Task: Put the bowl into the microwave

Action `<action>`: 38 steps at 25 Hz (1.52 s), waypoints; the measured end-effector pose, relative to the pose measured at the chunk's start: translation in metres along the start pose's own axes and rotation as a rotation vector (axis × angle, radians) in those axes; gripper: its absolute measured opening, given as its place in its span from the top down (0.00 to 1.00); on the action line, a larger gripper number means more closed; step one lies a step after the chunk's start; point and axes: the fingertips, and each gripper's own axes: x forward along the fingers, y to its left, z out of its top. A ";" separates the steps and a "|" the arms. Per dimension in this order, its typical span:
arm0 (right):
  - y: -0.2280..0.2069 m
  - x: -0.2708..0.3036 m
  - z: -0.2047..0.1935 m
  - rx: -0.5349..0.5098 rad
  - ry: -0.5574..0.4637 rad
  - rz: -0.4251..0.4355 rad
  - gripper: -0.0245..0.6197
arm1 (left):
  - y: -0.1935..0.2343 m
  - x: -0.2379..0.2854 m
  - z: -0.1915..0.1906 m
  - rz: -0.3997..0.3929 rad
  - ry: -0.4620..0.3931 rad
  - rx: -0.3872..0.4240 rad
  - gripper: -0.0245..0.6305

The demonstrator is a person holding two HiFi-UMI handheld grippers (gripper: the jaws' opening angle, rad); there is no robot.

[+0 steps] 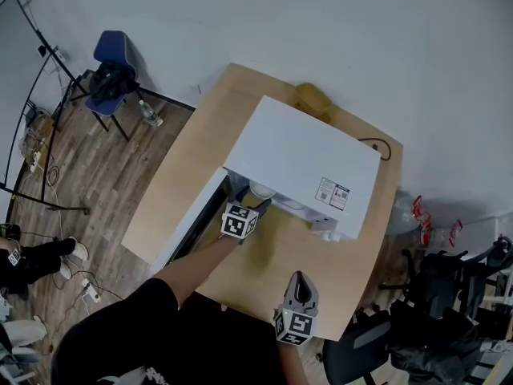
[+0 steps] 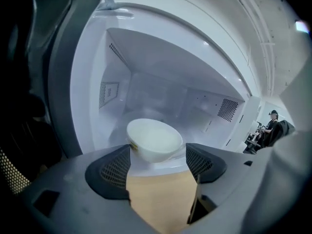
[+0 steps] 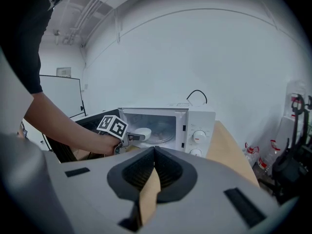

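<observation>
The white microwave (image 1: 304,155) stands on the wooden table (image 1: 192,151) with its door (image 1: 192,219) swung open to the left. The white bowl (image 2: 153,139) rests inside on the glass turntable, near the front of the cavity, slightly tilted. My left gripper (image 2: 158,152) is at the microwave's mouth, open, with the bowl just beyond its fingertips and close to the left pad. In the head view the left gripper (image 1: 255,207) reaches under the microwave's front edge, beside the bowl (image 1: 260,189). My right gripper (image 1: 299,277) hangs over the table's near side, shut and empty.
A brown object (image 1: 313,100) lies behind the microwave, and a black cable (image 1: 377,147) runs off its right side. A blue chair (image 1: 112,62) and a bottle (image 1: 150,115) stand on the floor at left. Black office chairs (image 1: 449,295) crowd the right.
</observation>
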 end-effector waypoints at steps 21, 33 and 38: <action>-0.030 0.016 -0.003 0.014 0.031 -0.003 0.87 | -0.013 0.042 0.016 -0.014 0.002 0.032 0.42; -0.040 0.018 -0.003 0.028 0.031 -0.023 0.87 | -0.020 0.063 0.026 -0.031 -0.021 0.057 0.42; -0.040 0.016 -0.005 0.042 0.037 -0.025 0.87 | -0.020 0.069 0.030 -0.028 -0.034 0.044 0.42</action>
